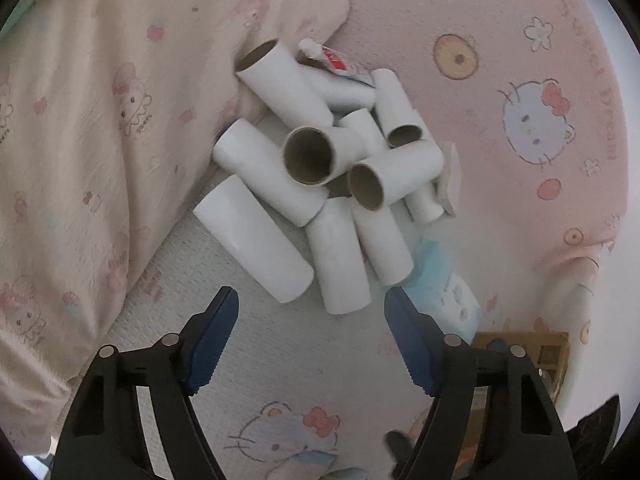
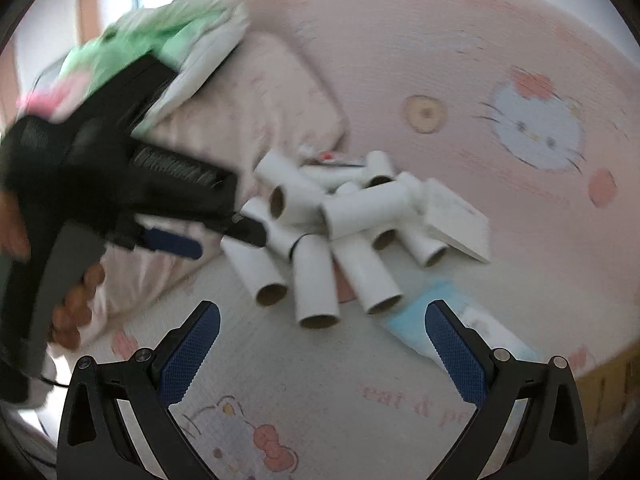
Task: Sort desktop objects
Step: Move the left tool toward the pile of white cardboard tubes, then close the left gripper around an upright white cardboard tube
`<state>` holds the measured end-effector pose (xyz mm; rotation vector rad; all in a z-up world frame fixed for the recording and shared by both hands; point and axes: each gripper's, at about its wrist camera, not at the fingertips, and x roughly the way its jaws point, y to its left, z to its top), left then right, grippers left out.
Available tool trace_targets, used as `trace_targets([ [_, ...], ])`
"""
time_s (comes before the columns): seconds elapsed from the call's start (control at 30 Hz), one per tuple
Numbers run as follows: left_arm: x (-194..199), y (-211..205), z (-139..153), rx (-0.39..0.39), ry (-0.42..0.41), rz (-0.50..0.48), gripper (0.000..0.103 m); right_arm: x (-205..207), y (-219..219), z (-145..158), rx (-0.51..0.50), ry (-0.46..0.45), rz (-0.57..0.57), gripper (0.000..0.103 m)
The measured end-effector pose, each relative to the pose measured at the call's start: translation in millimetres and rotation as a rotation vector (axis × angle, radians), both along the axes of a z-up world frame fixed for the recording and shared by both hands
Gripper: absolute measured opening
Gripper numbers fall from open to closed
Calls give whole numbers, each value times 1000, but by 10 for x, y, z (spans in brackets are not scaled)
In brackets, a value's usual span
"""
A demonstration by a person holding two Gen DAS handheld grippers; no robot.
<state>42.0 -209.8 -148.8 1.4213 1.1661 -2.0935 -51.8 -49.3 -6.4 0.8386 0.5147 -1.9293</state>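
Your left gripper (image 1: 312,320) is standing wide open, nothing between its blue pads (image 1: 212,344), hanging over the white sheet (image 1: 304,364) just short of the tube pile (image 1: 320,184). Your right gripper (image 2: 322,334) is also gaping wide and gripping nothing, its pads (image 2: 188,356) clear of everything, pointing at the same pile from the near side.

The tubes, white card rolls with brown insides, are lying in a loose heap, several stacked crosswise on top of others, two open ends (image 1: 309,155) facing the left camera. The nearest tubes are sitting just ahead of both sets of fingertips, not touching them.

A white flat box (image 2: 456,220) is leaning against the right side of the pile. A toothpaste tube (image 1: 336,60) with red print is poking out at the far side. A light blue packet (image 1: 444,284) is lying just beside your left gripper's right finger, partly under the heap's edge.

In the right view your left hand (image 2: 76,300) is holding the other gripper's grey handle, left of the pile; that view is blurred. A pink quilt (image 1: 100,120) is bunching up left of the heap, and a green cloth (image 2: 160,36) is lying beyond it.
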Motion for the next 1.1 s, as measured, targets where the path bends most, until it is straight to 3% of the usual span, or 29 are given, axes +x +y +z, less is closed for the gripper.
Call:
trace_targets([
  [0.1,-5,35,-56,13,15,-12,79,24,-108,-105,23,28,39,102],
  [0.2,-48,109,-97,46,38,-38,79,-56,-131,-193,-5,-15,32,102],
  [0.37,-141,294,-152,162,110,-51,74,-174,-122,-340,-12,-42,2,102],
  [0.5,-229,340,-212,148,104,-44,61,-296,-111,-473,6,-91,-20,100],
  [0.7,-406,303,-335,159,104,-20,57,-439,-83,-579,-16,-162,-66,94],
  [0.8,-490,293,-385,79,67,-16,55,-504,-107,-617,-16,-185,-68,76],
  [0.87,-528,281,-462,74,35,-8,50,-551,-135,-652,-9,-210,-70,64],
  [0.93,-523,250,-580,125,19,20,45,-591,-146,-683,-16,-237,-77,63],
  [1.0,-498,221,-702,160,-8,61,34,-632,-153,-728,-21,-255,-91,63],
  [1.1,-466,224,-757,158,31,60,35,-665,-165,-776,-27,-287,-102,63],
])
